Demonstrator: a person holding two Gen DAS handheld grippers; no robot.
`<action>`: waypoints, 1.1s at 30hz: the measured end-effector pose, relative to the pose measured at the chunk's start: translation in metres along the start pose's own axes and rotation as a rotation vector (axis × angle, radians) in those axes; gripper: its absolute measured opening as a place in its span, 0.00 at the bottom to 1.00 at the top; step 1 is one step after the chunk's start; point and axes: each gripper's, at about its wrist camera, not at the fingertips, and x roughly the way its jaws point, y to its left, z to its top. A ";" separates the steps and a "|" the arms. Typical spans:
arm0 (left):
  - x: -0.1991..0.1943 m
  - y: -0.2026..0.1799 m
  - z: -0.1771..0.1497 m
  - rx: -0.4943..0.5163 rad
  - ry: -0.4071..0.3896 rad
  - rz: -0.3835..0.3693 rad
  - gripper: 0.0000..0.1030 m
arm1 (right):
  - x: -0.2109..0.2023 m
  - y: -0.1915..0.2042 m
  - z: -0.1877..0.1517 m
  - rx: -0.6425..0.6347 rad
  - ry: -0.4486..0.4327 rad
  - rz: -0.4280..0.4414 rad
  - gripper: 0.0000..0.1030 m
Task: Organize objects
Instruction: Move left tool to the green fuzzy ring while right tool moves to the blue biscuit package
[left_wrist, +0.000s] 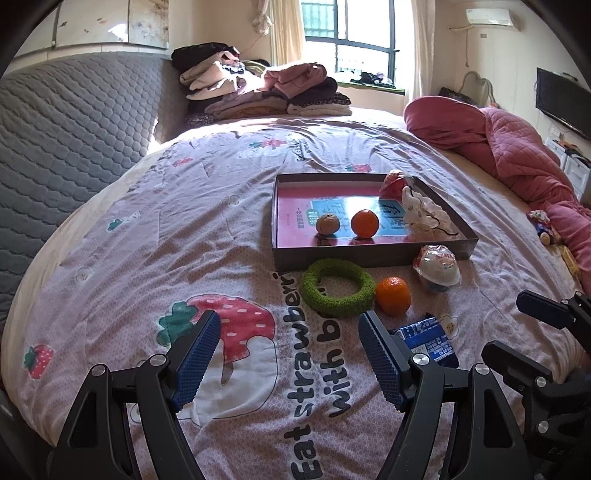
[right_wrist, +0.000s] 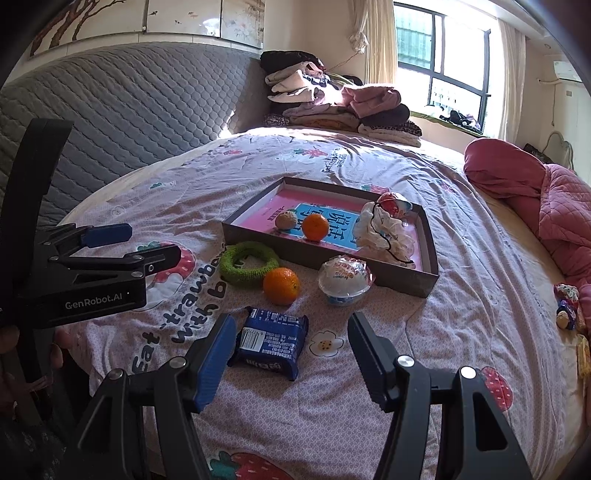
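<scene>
**Two Open Grippers Hovering Over a Bed of Scattered Objects**

The left gripper (left_wrist: 288, 332) is hanging over the strawberry-print bedspread (left_wrist: 147, 229) with its jaws standing wide and nothing between them. From its view, the green ring (left_wrist: 337, 288) is lying at about one o'clock, just beyond the right fingertip, and the loose orange (left_wrist: 393, 295) is sitting beside the ring, farther toward two o'clock. The blue snack packet (left_wrist: 428, 338) is lying at three o'clock, partly hidden behind the right finger.

The right gripper (right_wrist: 291, 325) is also standing wide, gripping nothing. In its view the blue snack packet (right_wrist: 269, 341) is lying between the two fingers, close against the left pad, though whether it is touching cannot be told. The loose orange (right_wrist: 281, 285) is sitting at twelve o'clock beyond the packet, the green ring (right_wrist: 249, 261) is lying at eleven o'clock, and the wrapped white cup (right_wrist: 345, 280) is resting at one o'clock, just beside the near wall of the tray (right_wrist: 325, 264).

Inside the tray, a brownish ball (right_wrist: 286, 220) and a second orange (right_wrist: 315, 227) are sitting side by side near the middle, with a white netted puff (right_wrist: 388, 232) and a red-and-white wrapped item (right_wrist: 391, 203) lying toward the far right corner.

The left gripper (right_wrist: 140, 242) is showing at nine o'clock in the right wrist view, well apart from the packet.
</scene>
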 end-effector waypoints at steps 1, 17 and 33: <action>0.000 -0.001 -0.001 0.003 0.001 -0.002 0.76 | 0.001 0.001 -0.001 -0.002 0.004 0.002 0.61; 0.024 -0.004 -0.007 0.017 0.042 -0.009 0.76 | 0.032 0.005 -0.015 0.035 0.072 0.038 0.61; 0.068 0.000 0.015 0.000 0.065 -0.004 0.76 | 0.058 0.012 -0.016 0.020 0.098 0.028 0.61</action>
